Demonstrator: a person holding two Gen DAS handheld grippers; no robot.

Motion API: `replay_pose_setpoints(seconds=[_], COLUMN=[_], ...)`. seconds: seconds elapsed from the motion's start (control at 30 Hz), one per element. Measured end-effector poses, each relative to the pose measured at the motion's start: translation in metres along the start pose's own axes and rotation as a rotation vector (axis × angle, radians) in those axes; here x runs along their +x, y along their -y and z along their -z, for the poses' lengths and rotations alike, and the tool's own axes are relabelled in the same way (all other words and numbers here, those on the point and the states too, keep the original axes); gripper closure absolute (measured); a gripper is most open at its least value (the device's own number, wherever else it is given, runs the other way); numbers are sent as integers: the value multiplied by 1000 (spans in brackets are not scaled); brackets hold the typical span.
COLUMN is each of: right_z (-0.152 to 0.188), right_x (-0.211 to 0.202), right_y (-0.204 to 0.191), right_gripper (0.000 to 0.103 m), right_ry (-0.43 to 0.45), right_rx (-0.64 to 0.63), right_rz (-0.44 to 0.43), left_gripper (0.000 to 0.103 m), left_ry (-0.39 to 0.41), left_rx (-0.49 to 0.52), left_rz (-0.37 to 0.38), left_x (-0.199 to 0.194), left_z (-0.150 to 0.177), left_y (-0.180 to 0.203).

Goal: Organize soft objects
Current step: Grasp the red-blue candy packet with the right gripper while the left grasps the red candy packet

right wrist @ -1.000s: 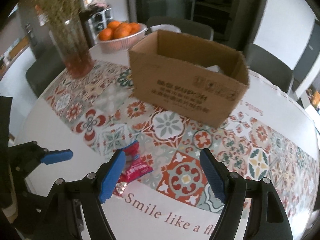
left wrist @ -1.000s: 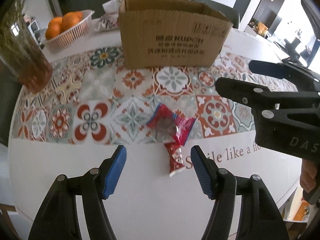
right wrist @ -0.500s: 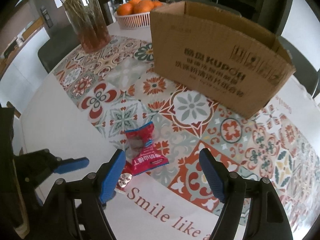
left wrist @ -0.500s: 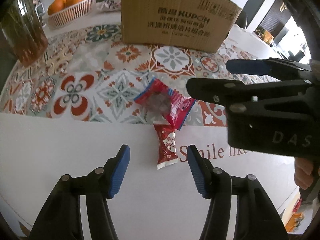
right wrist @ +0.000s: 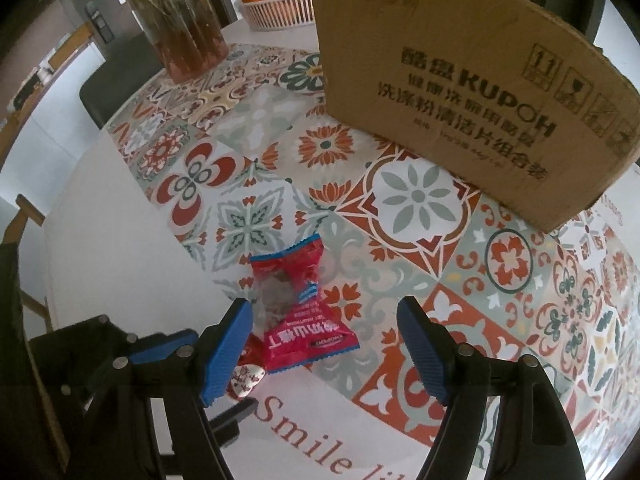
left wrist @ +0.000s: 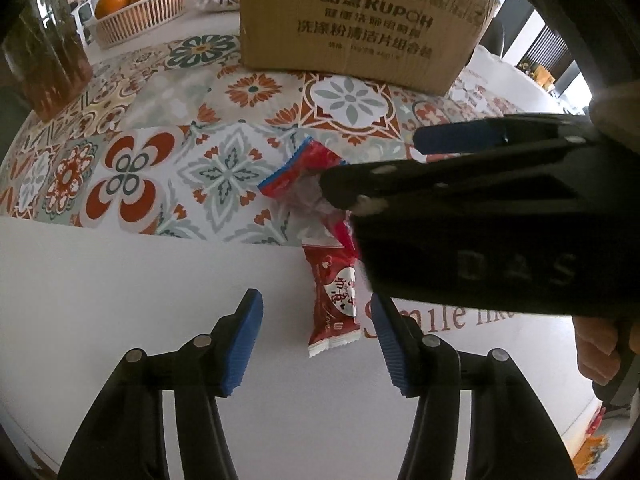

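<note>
2 snack packets lie on the table, each under a spread gripper.
The small dark-red packet (left wrist: 334, 300) lies on bare white table (left wrist: 120, 300) between the left gripper (left wrist: 316, 340) jaws, which have just been closing, untouched. The larger red packet (right wrist: 298, 308) overlaps it; the right gripper (right wrist: 324, 350) is spread above, gripping nothing. A cardboard box (right wrist: 460, 80) stands beyond.

A round white table (right wrist: 100, 248) fills most of both views, its middle covered by a patterned cloth of red, green and orange tile motifs (right wrist: 420, 200), with maroon lettering (right wrist: 304, 436) printed along the near edge. At the far left a dark grey upholstered chair (right wrist: 116, 84) is pushed up to the table. Beyond it stand dark cabinets (left wrist: 548, 44) and pale walls (right wrist: 52, 136). Bright daylight enters at the far right (left wrist: 580, 88).
</note>
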State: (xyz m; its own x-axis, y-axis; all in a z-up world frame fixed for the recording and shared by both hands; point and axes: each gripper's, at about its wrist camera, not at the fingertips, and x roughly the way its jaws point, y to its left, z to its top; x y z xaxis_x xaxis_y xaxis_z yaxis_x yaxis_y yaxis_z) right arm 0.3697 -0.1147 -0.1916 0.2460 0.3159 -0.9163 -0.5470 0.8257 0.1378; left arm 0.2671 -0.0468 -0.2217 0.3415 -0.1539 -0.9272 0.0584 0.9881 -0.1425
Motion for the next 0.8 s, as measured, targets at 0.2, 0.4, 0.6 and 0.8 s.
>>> replay_pose_setpoints(seconds=[0.2, 0.4, 0.6, 0.8], right_z=[-1, 1, 7, 11], right_x=[17, 26, 31, 27], right_y=[-2, -1, 3, 7], right_gripper=[34, 41, 59, 57], right_ry=[-30, -41, -48, -56], right_rx=[-2, 13, 34, 76], right_rz=[-5, -19, 8, -11], left_gripper=[52, 67, 78, 78], left_ry=[13, 22, 39, 32], left_rx=[22, 22, 44, 3], left_rz=[-39, -55, -58, 7], left_x=[8, 14, 13, 12], left_z=[2, 3, 3, 0], left_y=[6, 4, 0, -11])
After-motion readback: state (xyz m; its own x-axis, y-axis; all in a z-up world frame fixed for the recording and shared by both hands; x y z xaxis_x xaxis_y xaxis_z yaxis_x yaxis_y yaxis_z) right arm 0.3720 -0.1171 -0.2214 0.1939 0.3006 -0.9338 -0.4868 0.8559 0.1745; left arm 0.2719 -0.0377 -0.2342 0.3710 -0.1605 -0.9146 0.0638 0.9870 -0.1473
